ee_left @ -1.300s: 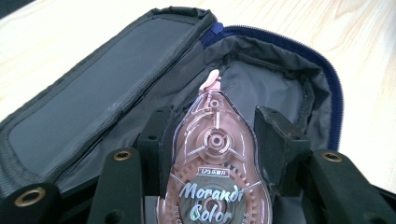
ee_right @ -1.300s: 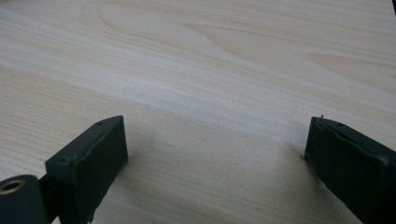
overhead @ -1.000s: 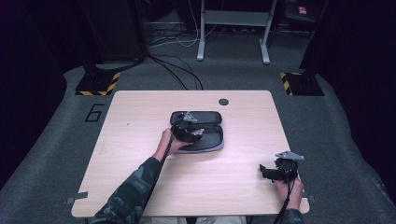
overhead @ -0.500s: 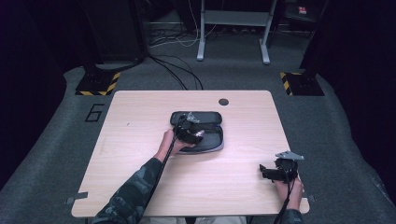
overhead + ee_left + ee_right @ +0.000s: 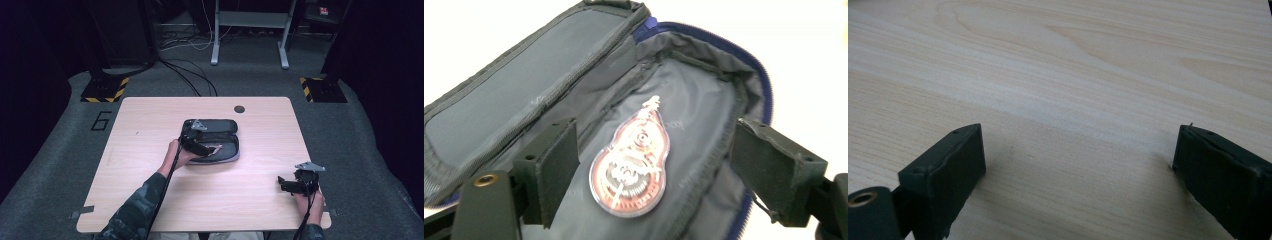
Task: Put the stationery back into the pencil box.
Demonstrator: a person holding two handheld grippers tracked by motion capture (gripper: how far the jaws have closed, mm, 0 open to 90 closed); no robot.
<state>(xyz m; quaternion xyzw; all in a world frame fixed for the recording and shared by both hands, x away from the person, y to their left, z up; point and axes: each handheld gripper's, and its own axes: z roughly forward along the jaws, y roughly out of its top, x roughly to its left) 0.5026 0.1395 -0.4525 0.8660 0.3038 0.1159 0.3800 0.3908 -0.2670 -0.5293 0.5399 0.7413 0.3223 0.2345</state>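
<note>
A dark zip case (image 5: 226,126) lies open in the middle of the wooden table (image 5: 150,125). In its grey lining (image 5: 549,85) lies a red see-through teardrop-shaped tape dispenser (image 5: 631,167), also visible as a pale spot, the dispenser (image 5: 214,149). My left gripper (image 5: 206,148) hovers just over the case. Its jaws have just been opening and now stand wide on either side of the dispenser without touching it, as the left gripper (image 5: 659,145) view shows. My right gripper (image 5: 281,184) rests open near the front right corner, with bare wood between the right gripper (image 5: 1078,160) jaws.
A round dark grommet (image 5: 239,109) sits near the table's far edge. Cables (image 5: 192,80) and a metal stand (image 5: 250,35) are on the floor beyond the table. Bare wood (image 5: 1073,60) lies ahead of the right gripper.
The left gripper has drawn back and up a little from the case's inside, leaving the dispenser lying there. The right hand has kept still.
</note>
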